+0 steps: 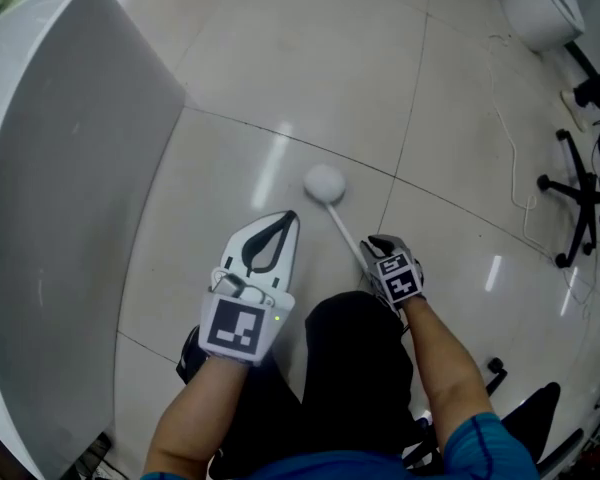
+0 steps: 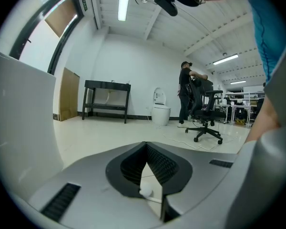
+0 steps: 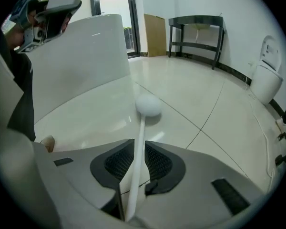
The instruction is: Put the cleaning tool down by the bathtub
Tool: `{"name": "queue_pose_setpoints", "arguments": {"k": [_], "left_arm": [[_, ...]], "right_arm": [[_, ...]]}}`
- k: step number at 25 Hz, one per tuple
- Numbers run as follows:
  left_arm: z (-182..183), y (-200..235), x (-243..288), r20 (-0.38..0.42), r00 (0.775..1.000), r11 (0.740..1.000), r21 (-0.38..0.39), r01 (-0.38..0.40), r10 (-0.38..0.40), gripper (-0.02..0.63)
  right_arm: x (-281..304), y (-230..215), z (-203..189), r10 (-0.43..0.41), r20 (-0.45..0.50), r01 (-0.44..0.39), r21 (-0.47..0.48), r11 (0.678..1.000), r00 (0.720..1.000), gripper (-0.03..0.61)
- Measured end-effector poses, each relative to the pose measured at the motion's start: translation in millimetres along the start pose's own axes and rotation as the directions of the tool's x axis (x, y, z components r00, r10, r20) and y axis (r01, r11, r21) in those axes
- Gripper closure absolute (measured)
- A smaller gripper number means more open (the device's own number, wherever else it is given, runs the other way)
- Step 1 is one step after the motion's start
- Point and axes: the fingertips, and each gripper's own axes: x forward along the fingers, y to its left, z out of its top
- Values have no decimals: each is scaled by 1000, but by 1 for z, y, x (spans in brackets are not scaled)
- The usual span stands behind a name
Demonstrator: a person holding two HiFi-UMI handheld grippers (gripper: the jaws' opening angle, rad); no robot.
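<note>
The cleaning tool is a thin white stick with a round white head (image 1: 325,183). The head rests on the tiled floor just right of the white bathtub (image 1: 70,198). My right gripper (image 1: 372,243) points steeply down and is shut on the stick's near end. In the right gripper view the handle (image 3: 136,175) runs between the pads of the right gripper (image 3: 139,144) out to the head (image 3: 148,105), with the bathtub wall (image 3: 86,56) at the left. My left gripper (image 1: 291,217) hangs low beside the tool, shut and holding nothing. In its own view the left gripper (image 2: 146,146) has its jaw tips meeting.
A toilet (image 1: 540,8) stands at the far right, with a cable (image 1: 515,158) trailing over the floor. A black office chair base (image 1: 580,198) is at the right edge. A black table (image 2: 107,97) stands by the far wall, and a person (image 2: 186,94) stands near chairs.
</note>
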Motion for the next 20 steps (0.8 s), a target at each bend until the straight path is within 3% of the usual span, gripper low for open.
{"name": "queue_pose_setpoints", "arguments": {"k": [5, 8, 20], "left_arm": [[-4, 14, 1, -15, 999, 998, -52, -35, 34, 618], [-8, 9, 5, -31, 999, 999, -35, -7, 6, 617], [-20, 7, 8, -63, 997, 995, -87, 45, -50, 618]], "right_arm": [[39, 3, -34, 30, -106, -30, -5, 1000, 994, 472], [59, 4, -46, 36, -142, -36, 3, 999, 989, 465], [98, 7, -76, 15, -260, -29, -52, 998, 966, 463]]}}
